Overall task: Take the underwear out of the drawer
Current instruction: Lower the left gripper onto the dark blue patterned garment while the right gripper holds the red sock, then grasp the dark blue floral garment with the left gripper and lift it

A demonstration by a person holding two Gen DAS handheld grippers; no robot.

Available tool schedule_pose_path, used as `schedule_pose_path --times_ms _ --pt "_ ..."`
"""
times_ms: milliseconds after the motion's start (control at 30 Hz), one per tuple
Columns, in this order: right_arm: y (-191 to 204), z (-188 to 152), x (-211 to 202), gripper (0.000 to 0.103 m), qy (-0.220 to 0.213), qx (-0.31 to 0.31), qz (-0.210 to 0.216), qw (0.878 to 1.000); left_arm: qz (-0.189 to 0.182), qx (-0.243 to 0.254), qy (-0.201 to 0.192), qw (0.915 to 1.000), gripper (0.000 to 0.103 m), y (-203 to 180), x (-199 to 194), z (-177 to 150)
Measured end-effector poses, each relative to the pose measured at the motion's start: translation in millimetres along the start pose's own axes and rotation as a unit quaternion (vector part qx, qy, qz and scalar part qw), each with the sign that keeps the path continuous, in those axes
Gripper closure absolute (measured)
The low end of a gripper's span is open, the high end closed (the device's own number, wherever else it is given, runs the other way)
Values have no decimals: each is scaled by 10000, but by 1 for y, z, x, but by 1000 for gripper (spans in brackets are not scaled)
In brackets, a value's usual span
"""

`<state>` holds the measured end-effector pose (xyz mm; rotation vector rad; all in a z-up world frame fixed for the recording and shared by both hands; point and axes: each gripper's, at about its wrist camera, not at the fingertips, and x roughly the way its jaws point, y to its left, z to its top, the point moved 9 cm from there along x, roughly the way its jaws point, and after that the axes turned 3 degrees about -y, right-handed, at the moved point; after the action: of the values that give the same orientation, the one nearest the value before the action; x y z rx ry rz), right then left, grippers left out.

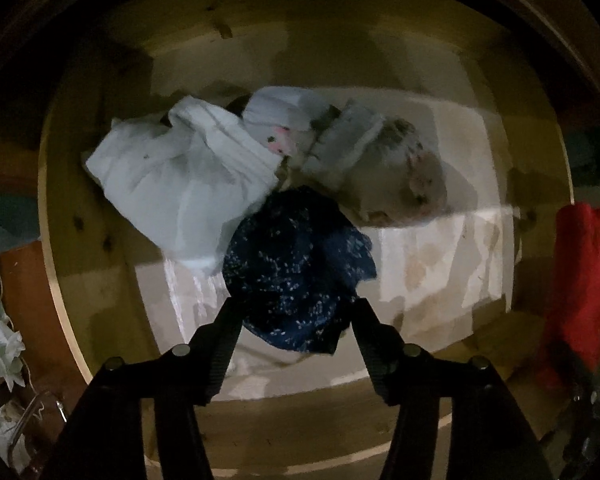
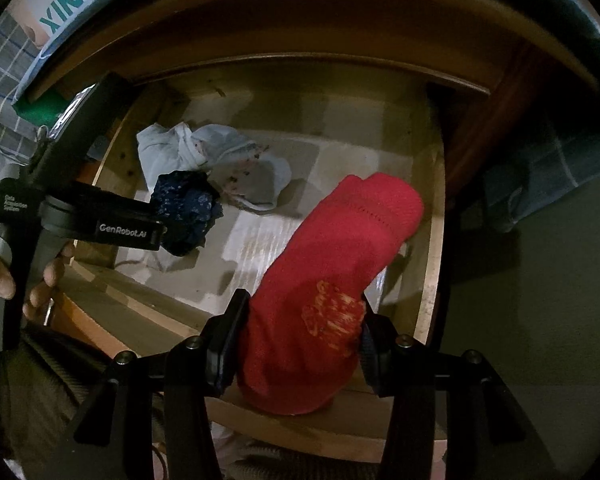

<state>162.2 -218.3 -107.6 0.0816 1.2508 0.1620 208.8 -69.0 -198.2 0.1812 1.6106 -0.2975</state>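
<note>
hanging limp and light at the near middle of the drawer (image 1: 100, 216), the navy speckled underwear (image 1: 296, 264) sits between the left hand-held gripper (image 1: 294, 310), seemingly unclamped, while the right hand-held gripper (image 2: 304, 312) pinches the soft red garment (image 2: 332, 272); bunched folds offer the best hold.

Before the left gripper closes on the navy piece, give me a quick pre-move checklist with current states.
1. Navy speckled garment between the left gripper fingers: ok.
2. Left pads pressing the fabric: not ok, jaws stand apart from it.
3. Right gripper shut on the red garment: ok.
4. Red garment lifted off the drawer floor: ok.
5. Navy garment free of the white garments: cannot tell, edges overlap.
</note>
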Motion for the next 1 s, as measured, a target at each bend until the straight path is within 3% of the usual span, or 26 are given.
schedule_pose_path --times_ms 233,600,867,1000 --pt "-1 0 1 57 23 18 43 10000 109 26 179 9998 41 3 15 19" --pt "2 0 2 57 77 49 113 9999 -52 -43 561 9984 42 -3 31 26" --pt "3 1 4 56 96 11 72 9999 -60 -124 442 9989 76 3 25 15" --pt "3 1 4 56 95 0 44 9999 -113 -117 303 9994 83 11 14 2"
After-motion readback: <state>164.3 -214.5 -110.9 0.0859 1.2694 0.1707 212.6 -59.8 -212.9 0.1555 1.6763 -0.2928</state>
